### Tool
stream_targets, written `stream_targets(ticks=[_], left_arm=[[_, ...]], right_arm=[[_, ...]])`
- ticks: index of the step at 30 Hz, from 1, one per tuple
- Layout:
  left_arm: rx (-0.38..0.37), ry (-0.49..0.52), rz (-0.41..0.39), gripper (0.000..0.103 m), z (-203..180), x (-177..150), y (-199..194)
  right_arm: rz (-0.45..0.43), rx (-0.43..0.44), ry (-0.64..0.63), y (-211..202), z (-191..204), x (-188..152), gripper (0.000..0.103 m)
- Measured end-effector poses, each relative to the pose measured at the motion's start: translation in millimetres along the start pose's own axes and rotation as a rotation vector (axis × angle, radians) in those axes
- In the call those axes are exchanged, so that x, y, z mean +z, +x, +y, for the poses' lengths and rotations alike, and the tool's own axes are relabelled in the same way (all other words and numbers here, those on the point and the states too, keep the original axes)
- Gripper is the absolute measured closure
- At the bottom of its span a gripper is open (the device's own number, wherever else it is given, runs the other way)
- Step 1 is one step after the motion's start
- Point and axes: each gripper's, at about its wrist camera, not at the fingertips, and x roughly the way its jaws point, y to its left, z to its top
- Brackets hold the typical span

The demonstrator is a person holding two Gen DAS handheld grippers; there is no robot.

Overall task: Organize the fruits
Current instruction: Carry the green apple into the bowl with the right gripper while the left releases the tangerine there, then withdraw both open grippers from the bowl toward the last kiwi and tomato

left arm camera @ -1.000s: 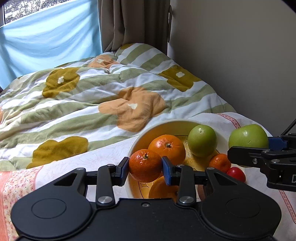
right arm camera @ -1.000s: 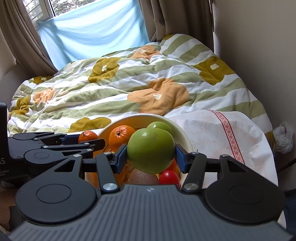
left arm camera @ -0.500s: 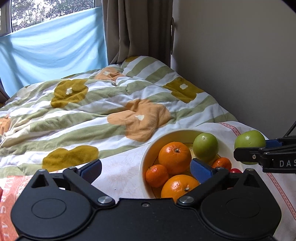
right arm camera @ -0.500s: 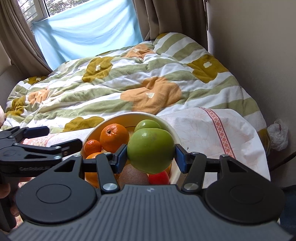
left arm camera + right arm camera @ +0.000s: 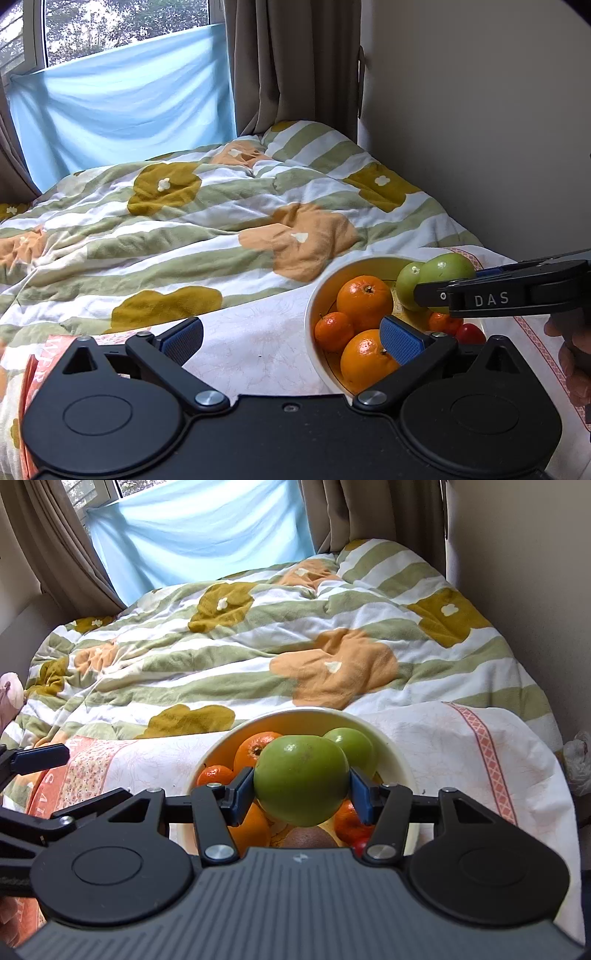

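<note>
A cream bowl (image 5: 314, 306) on the bed holds oranges (image 5: 364, 299), a small mandarin (image 5: 332, 330), a green apple (image 5: 408, 286) and a red fruit (image 5: 469, 334). My left gripper (image 5: 291, 338) is wide open and holds nothing. It hangs over the white cloth just left of the bowl, and its right pad overlaps an orange (image 5: 365, 360). My right gripper (image 5: 301, 786) is shut on a large green apple (image 5: 301, 775), held above the bowl (image 5: 391, 753). In the left wrist view that apple (image 5: 448, 269) hovers over the bowl's right side. A brown kiwi (image 5: 308, 836) lies under it.
The bowl rests on a white cloth with a pink border (image 5: 480, 738), spread over a flowered, striped quilt (image 5: 221, 221). A wall (image 5: 480, 147) stands close on the right, with curtains and a blue cloth (image 5: 122, 99) behind. An orange printed item (image 5: 37, 369) lies left. A hand (image 5: 572, 354) grips the right tool.
My left gripper let go of the small mandarin, which now lies in the bowl, then opened wide and drew back to the left. The right gripper carried the apple over the bowl.
</note>
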Motion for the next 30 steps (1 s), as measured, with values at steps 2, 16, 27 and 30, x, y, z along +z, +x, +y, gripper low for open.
stream_targets(ticks=[2, 16, 27, 30], left_arm=[[0.000, -0.002, 0.002, 0.000, 3, -2, 0], [-0.018, 0.007, 0.016, 0.000, 14, -12, 4], [-0.004, 0.003, -0.003, 0.000, 13, -20, -16], [0.007, -0.003, -0.019, 0.000, 10, -20, -27]], right_arm=[[0.008, -0.001, 0.004, 6, 2, -1, 0.034], [-0.022, -0.004, 0.021, 16, 7, -12, 0.026], [-0.103, -0.008, -0.029, -6, 14, -15, 0.000], [-0.119, 0.005, -0.043, -20, 16, -16, 0.000]])
